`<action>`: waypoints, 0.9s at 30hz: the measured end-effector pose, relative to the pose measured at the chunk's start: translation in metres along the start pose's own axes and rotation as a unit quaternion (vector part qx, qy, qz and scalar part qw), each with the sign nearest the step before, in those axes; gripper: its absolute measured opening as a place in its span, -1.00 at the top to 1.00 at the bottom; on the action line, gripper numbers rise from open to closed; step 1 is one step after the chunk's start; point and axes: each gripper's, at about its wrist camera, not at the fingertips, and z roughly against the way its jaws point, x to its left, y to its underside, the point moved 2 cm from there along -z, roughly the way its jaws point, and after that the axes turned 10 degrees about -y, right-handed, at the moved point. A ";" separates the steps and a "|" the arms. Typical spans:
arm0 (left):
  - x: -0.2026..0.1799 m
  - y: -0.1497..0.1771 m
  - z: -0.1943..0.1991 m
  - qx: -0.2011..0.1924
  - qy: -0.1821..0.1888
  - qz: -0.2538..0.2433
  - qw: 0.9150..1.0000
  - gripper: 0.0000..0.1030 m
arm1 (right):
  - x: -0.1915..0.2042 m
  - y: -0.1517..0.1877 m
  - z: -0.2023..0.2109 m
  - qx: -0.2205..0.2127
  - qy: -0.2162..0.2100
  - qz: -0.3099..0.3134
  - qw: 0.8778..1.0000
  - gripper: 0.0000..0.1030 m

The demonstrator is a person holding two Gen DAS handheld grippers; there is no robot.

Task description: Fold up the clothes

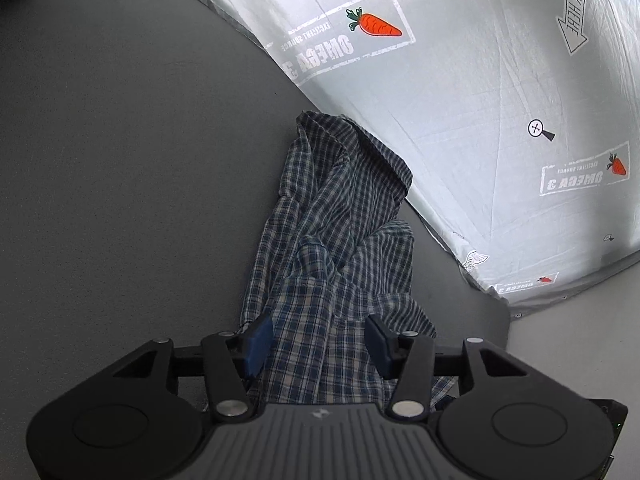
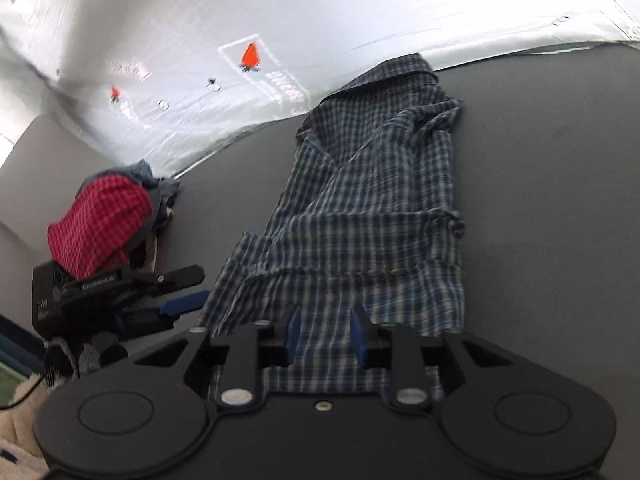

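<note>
Grey table carries a white printed sheet along its far side. Blue plaid shirt lies lengthwise on the table, rumpled, sleeves drawn partly inward, collar end touching the sheet. Red checked garment sits heaped well apart. Left tool stands wide open over the near hem, holding nothing; right tool is partly open astride the hem. Judged light, limp, crease-prone: grip hem corners or seams.
</note>
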 end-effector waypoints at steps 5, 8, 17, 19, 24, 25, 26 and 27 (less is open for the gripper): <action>0.012 0.006 -0.014 -0.001 -0.058 -0.002 0.998 0.49 | 0.033 0.003 -0.060 0.049 -0.004 0.076 0.996 0.74; 0.021 0.001 -0.013 -0.011 -0.088 0.002 0.996 0.49 | 0.031 -0.009 -0.069 0.028 0.033 0.079 0.996 0.74; 0.011 0.001 0.017 -0.036 -0.048 0.007 0.998 0.39 | 0.027 -0.027 -0.058 -0.031 0.123 0.105 0.986 0.27; -0.004 0.005 0.017 -0.038 -0.043 -0.019 0.998 0.37 | 0.024 -0.017 -0.048 -0.027 0.147 0.125 0.981 0.29; -0.010 0.018 -0.006 -0.020 -0.099 -0.056 0.993 0.27 | -0.015 0.001 -0.031 -0.027 0.229 0.066 0.971 0.27; -0.006 0.020 -0.006 -0.019 -0.109 -0.053 0.992 0.27 | -0.022 0.003 -0.025 -0.031 0.243 0.050 0.968 0.24; -0.002 0.022 -0.005 -0.020 -0.118 -0.048 0.992 0.27 | -0.025 0.005 -0.017 -0.036 0.251 0.049 0.966 0.13; 0.001 0.024 -0.001 -0.022 -0.120 -0.044 0.992 0.27 | -0.027 0.008 -0.009 -0.041 0.259 0.048 0.964 0.07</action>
